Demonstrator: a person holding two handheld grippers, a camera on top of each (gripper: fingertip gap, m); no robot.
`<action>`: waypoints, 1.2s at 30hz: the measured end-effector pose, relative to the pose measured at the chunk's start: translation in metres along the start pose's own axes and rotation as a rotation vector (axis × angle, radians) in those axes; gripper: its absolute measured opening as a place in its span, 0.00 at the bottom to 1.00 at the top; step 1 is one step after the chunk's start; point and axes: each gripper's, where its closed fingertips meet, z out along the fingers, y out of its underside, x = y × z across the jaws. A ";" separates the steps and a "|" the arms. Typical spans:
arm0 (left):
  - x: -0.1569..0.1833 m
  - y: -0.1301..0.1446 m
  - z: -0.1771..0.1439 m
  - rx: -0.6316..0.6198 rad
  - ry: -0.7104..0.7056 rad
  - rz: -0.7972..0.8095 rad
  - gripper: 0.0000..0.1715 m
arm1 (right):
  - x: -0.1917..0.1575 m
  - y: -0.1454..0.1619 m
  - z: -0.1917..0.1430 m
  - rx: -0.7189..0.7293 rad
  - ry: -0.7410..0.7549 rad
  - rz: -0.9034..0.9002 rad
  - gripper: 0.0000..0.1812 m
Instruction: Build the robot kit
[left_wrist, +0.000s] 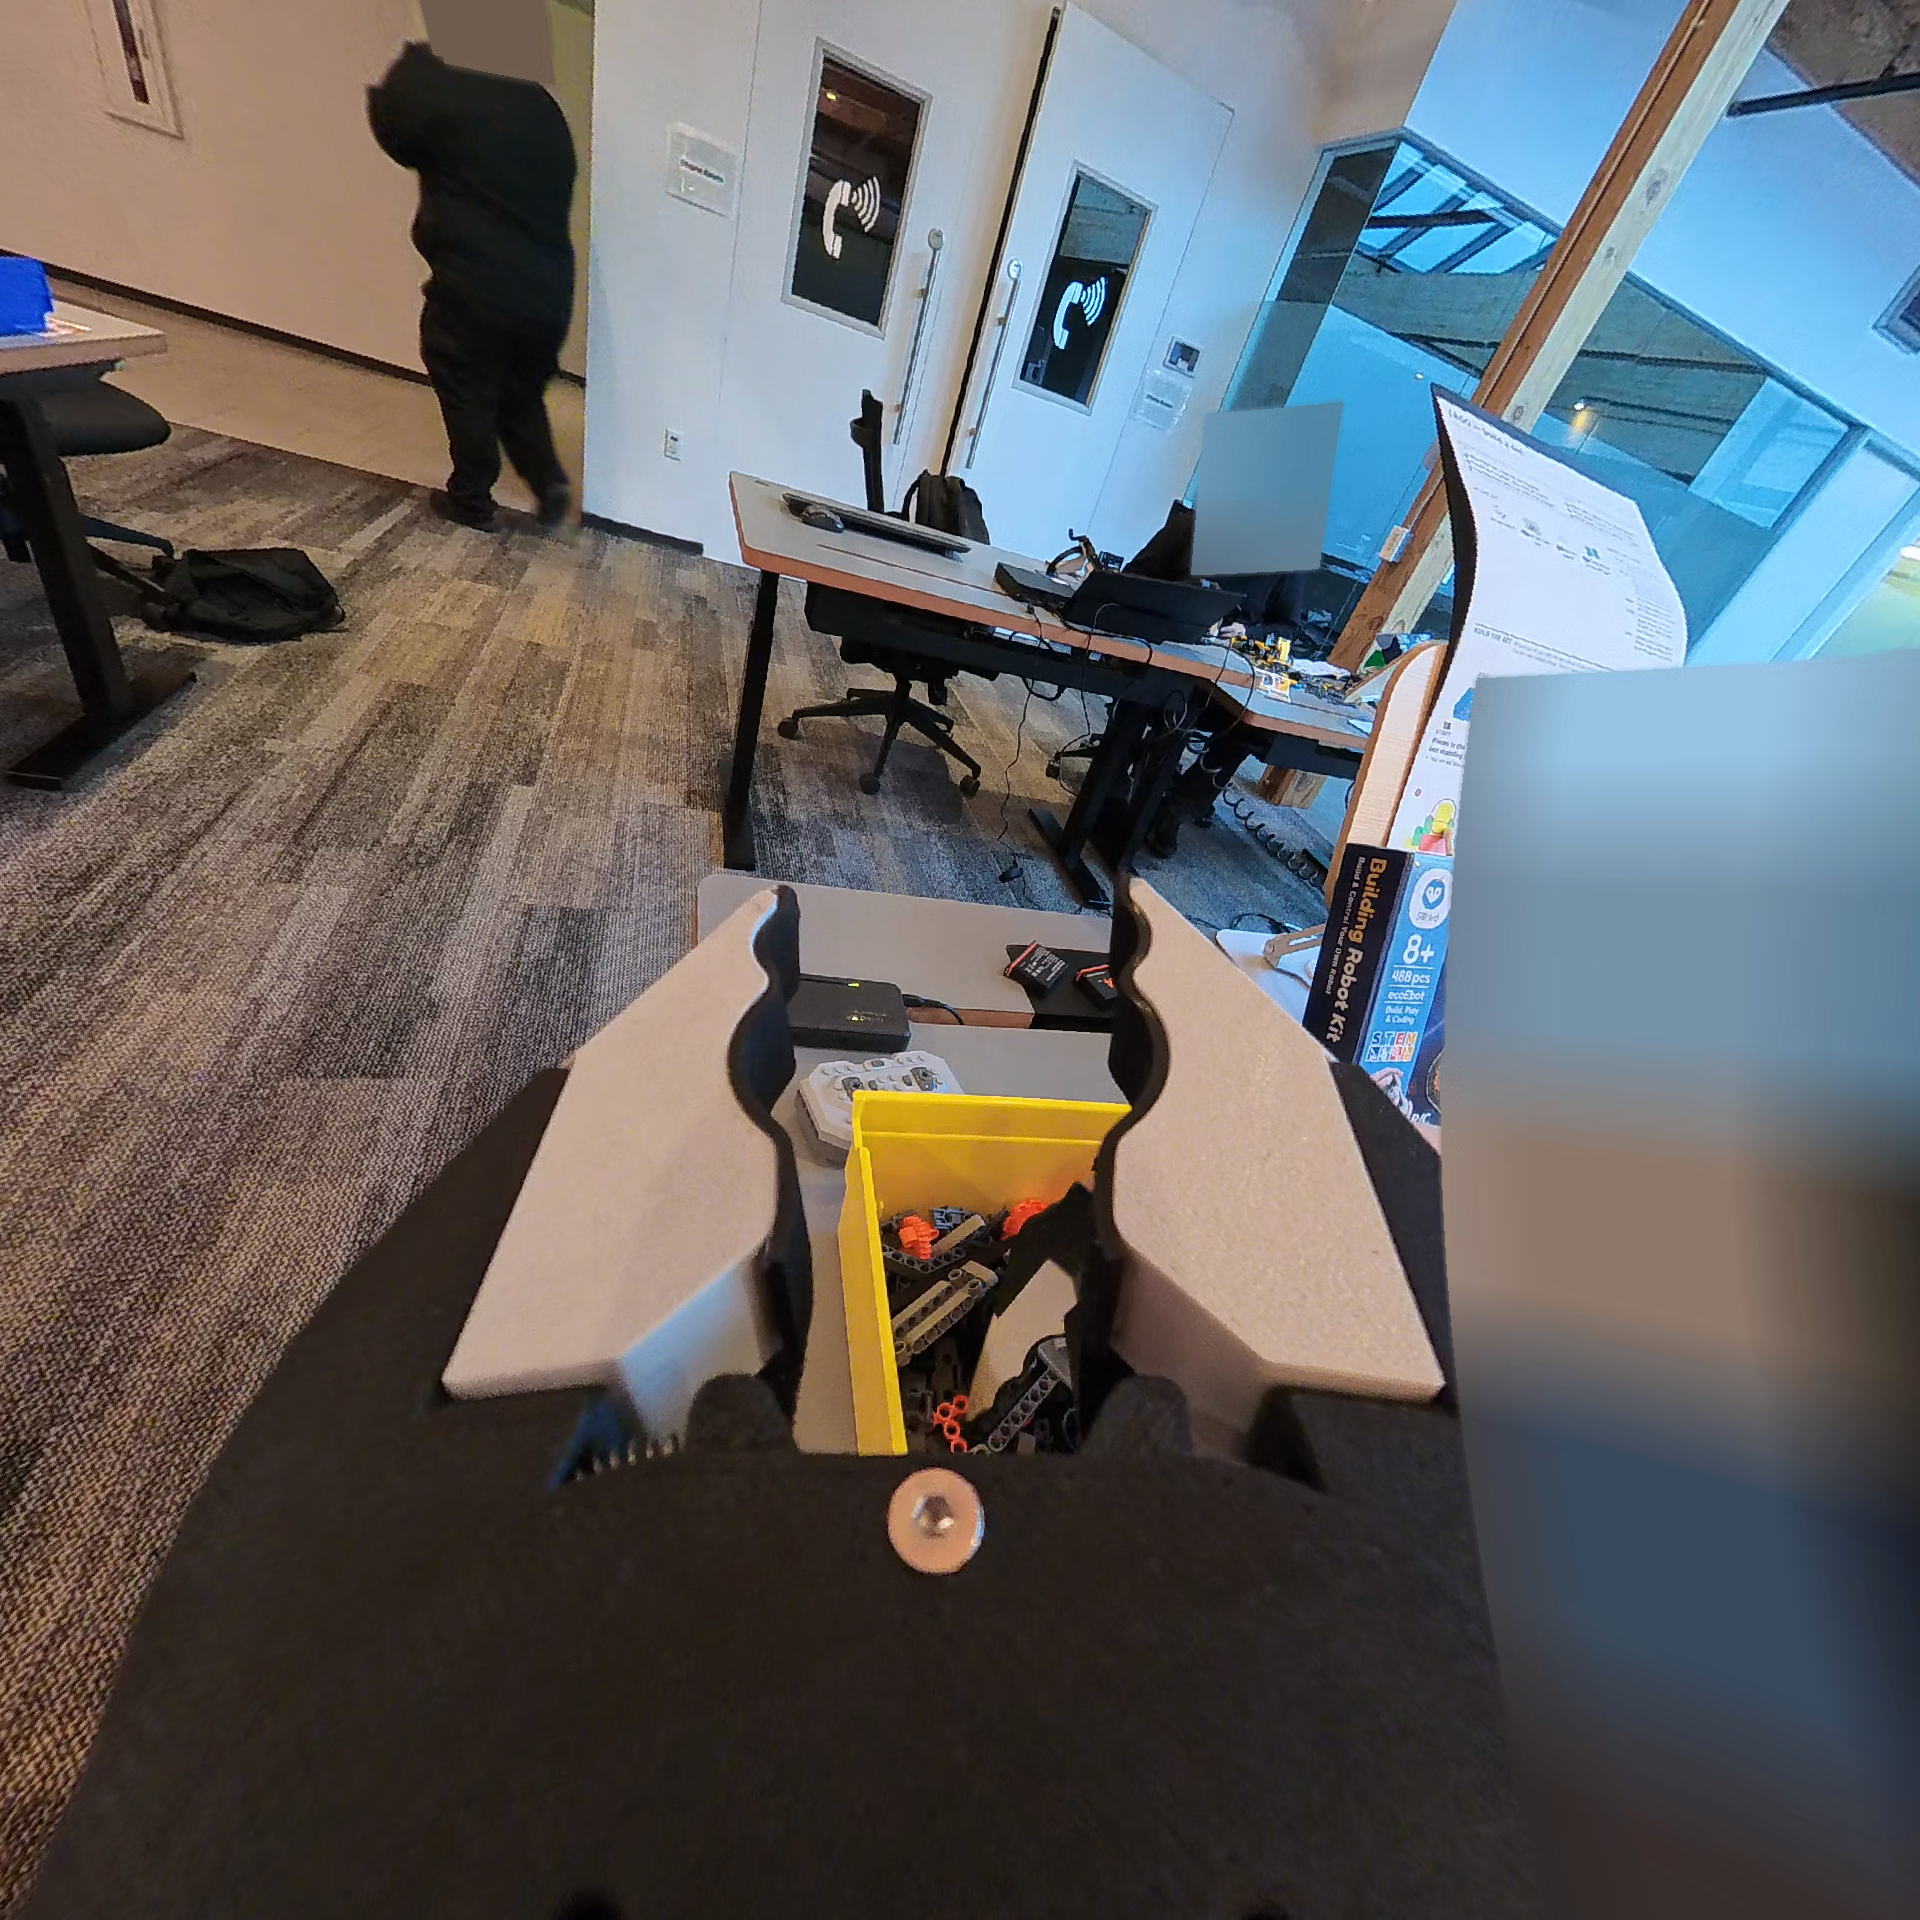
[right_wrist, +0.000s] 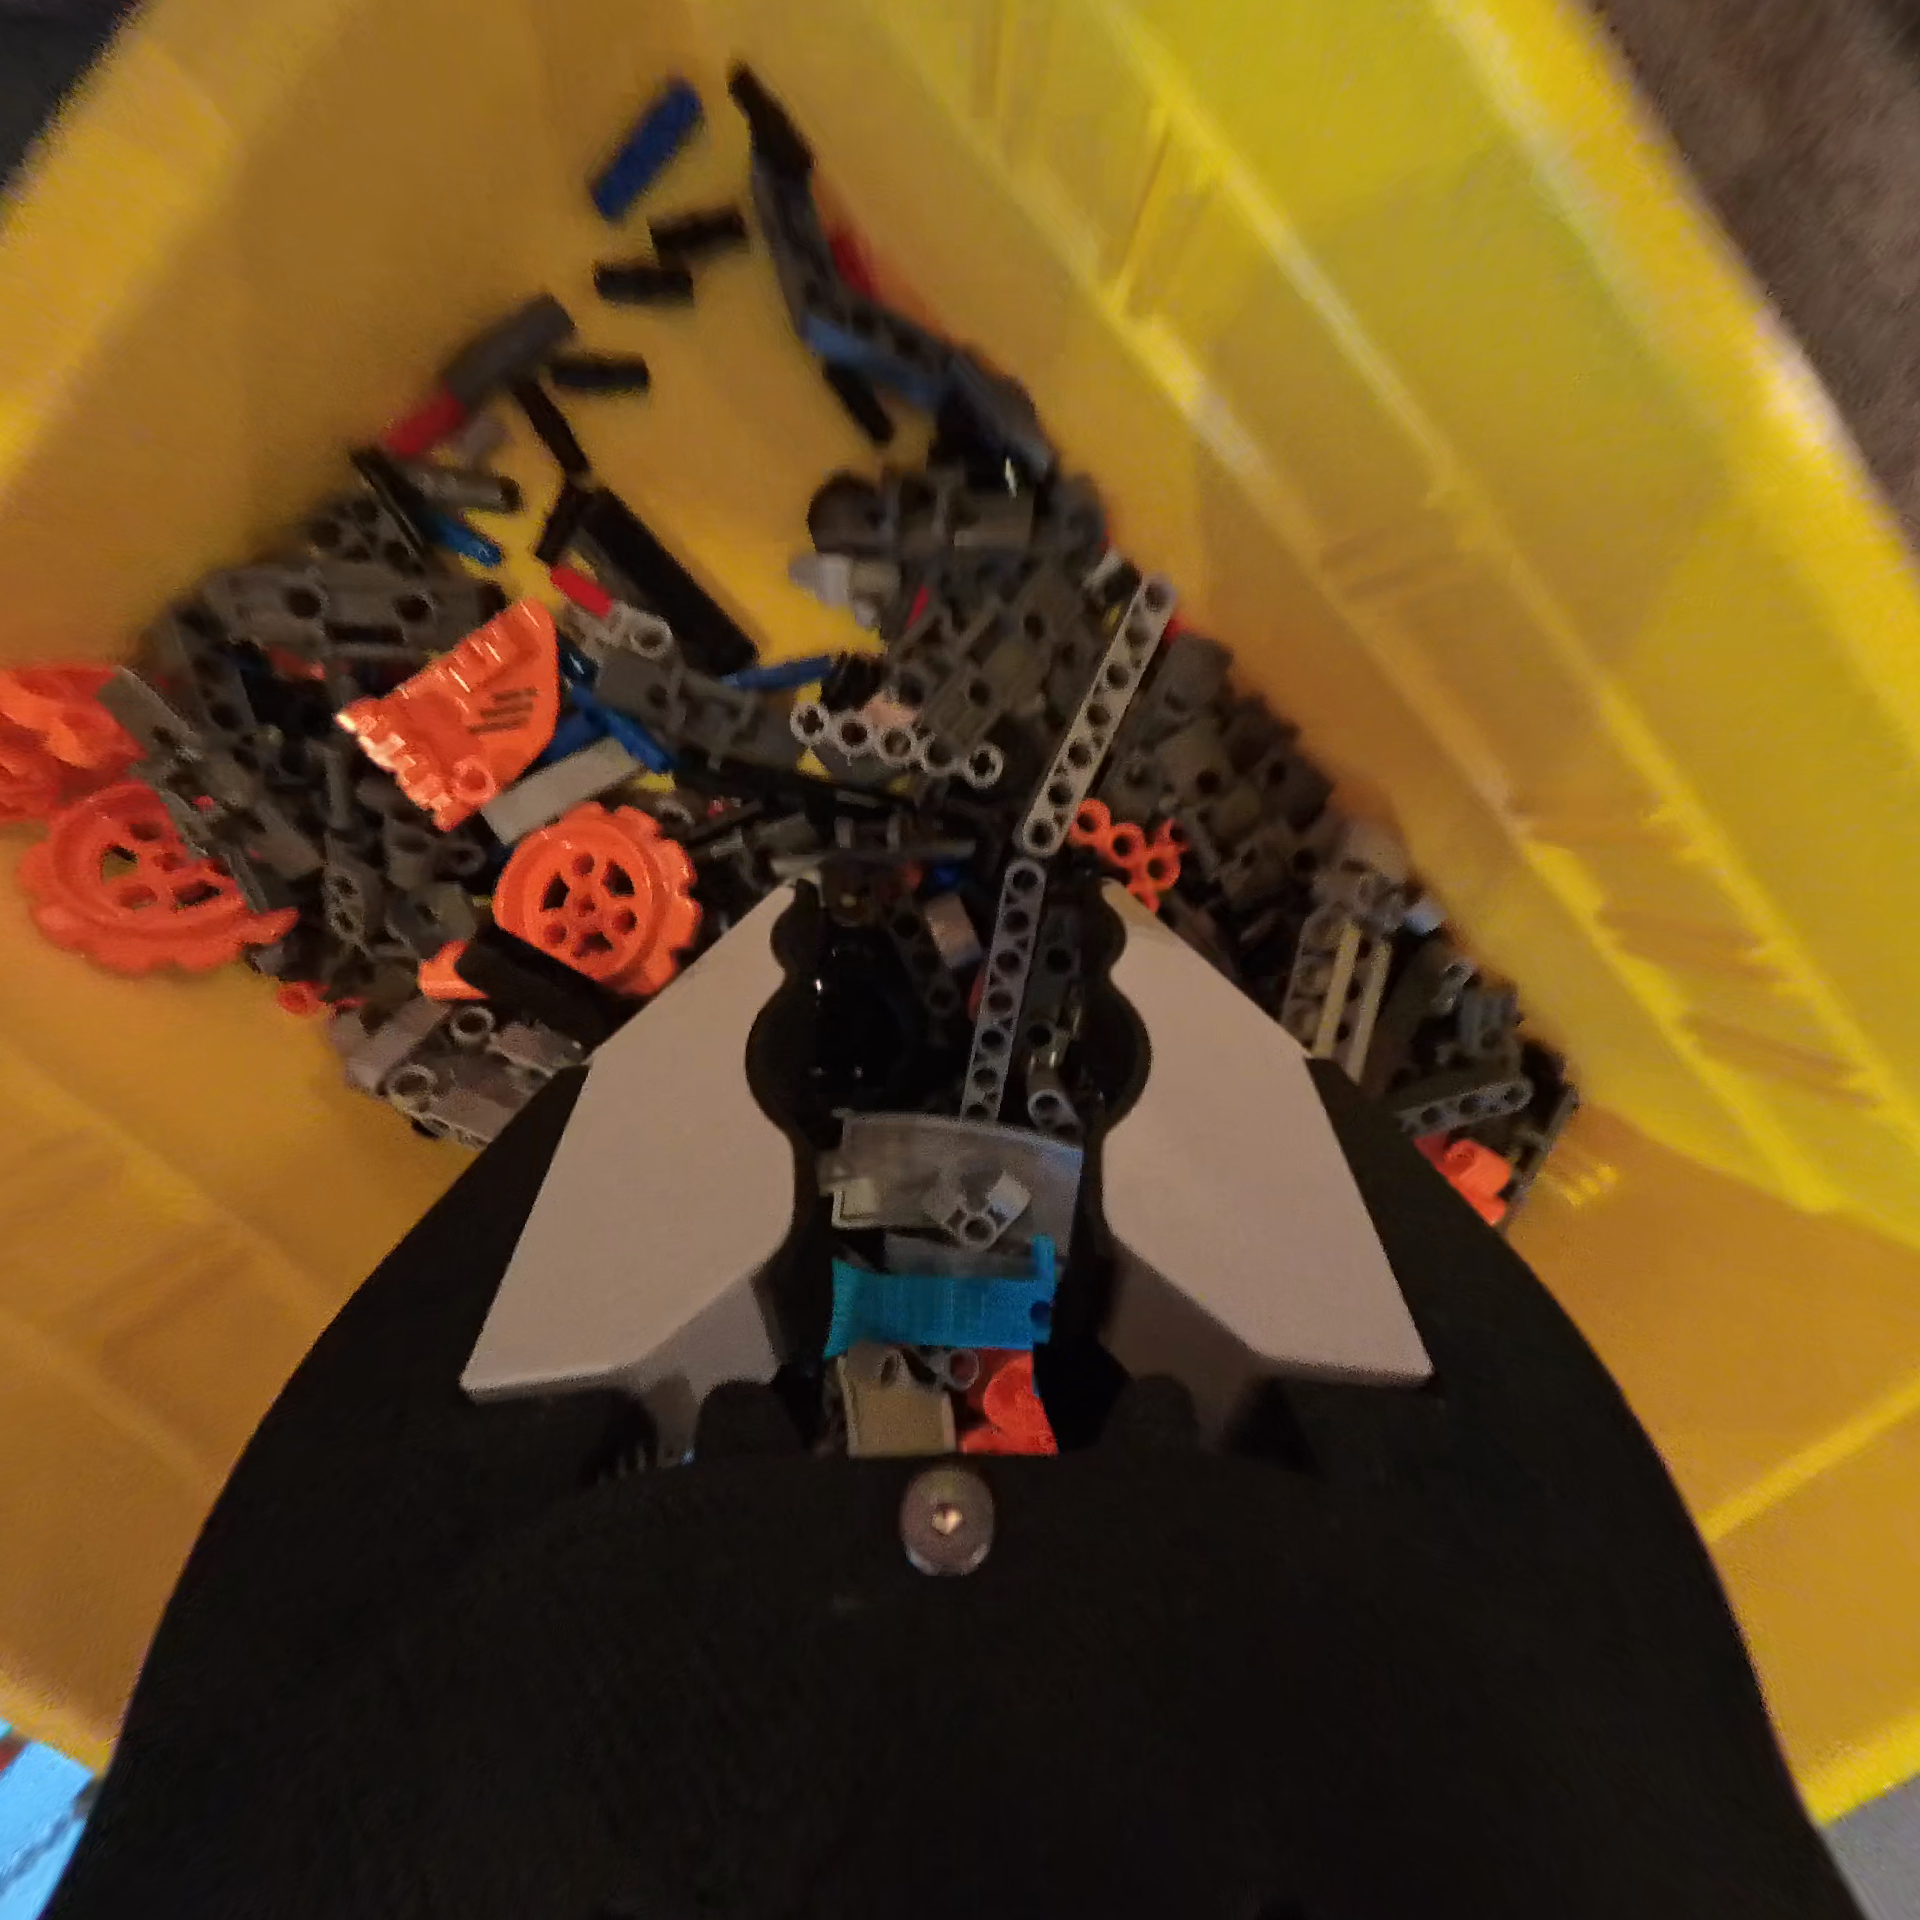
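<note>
Dark upright box (left_wrist: 1377, 961) with printed lettering and an age mark on its spine and front, white phone-and-waves signs on two dark door windows (left_wrist: 852, 203), small printed notice (left_wrist: 701, 171) beside the door, curved white sheet (left_wrist: 1558, 540) with fine print

Past your left fingers (left_wrist: 665, 1143): grey controller (left_wrist: 873, 1096) just ahead between the tips, black box (left_wrist: 847, 1013) behind it, two black-red packs (left_wrist: 1039, 966) further out. Kit box (left_wrist: 1377, 966) stands off to the right. Far ahead you've got a desk (left_wrist: 935, 566) and chair (left_wrist: 904, 707). Far left: backpack (left_wrist: 244, 592) on the carpet, person (left_wrist: 488, 281) standing.
</note>
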 end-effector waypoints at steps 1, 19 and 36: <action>0.000 0.001 0.000 -0.004 0.000 0.000 0.33 | 0.000 0.007 0.004 -0.042 0.000 -0.003 0.27; 0.000 0.001 0.000 -0.008 0.013 -0.003 0.33 | -0.046 -0.029 0.003 0.082 -0.184 -0.012 0.15; 0.000 0.001 -0.001 -0.009 0.014 -0.004 0.33 | -0.071 -0.072 0.020 0.173 -0.265 0.144 0.21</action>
